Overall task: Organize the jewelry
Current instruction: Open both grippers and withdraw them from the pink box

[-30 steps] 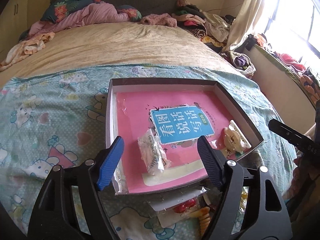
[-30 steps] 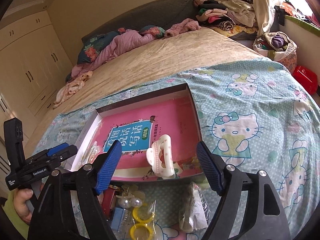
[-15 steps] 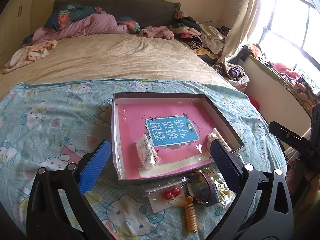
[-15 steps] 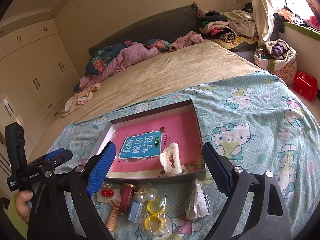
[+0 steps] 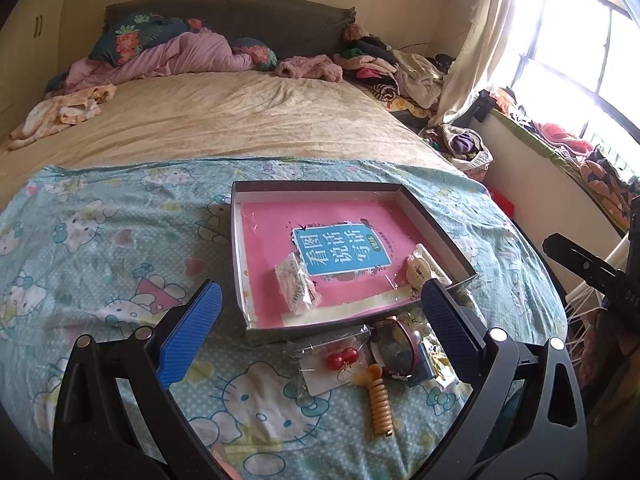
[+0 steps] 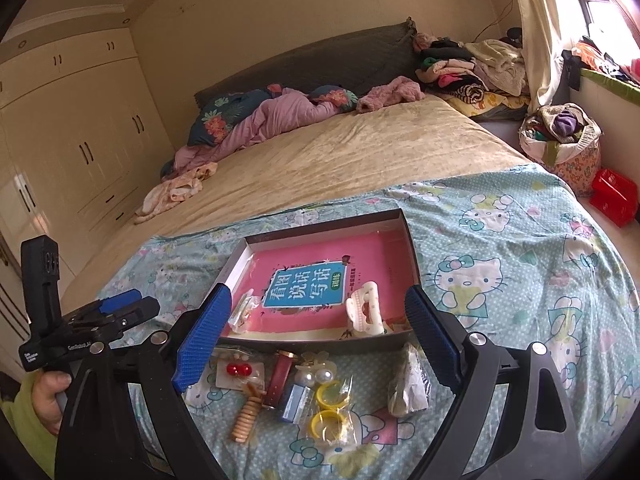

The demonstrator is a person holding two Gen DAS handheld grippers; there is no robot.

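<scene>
A shallow box [image 5: 436, 224] lined with a pink book [image 5: 340, 224] sits on a cartoon-cat bedspread [image 5: 100, 248] at the foot of a bed, with loose jewelry spread along its near edge.

The left gripper [image 5: 320, 328] hovers over the bedspread with its blue-padded jaws spread wide, having just been opening, and nothing is between them. Inside the box, a small clear packet [image 5: 296, 286] lies at about 7 o'clock of the book's blue label, and a cream hair claw [image 5: 420, 264] rests at the box's 4 o'clock corner.

The right gripper [image 6: 320, 344] is likewise spread wide after opening further, holding nothing. Below the box's near wall, at 6 o'clock in the right wrist view, lie a card with red bead earrings [image 6: 239, 369], a beaded tan clip [image 6: 246, 416], a dark red bangle [image 6: 279, 376], pearl earrings [image 6: 316, 376], two yellow rings in a clear bag [image 6: 330, 408] and a second clear packet [image 6: 406, 388]. The packet lies just inside the right jaw's pad, not touching it.

At 9 o'clock in that view, a hand [image 6: 50, 392] in a green sleeve holds the left gripper's handle. A wardrobe [image 6: 80, 140] lines the far wall, and piled clothes [image 6: 460, 68] crowd the head of the bed at 1 o'clock.
</scene>
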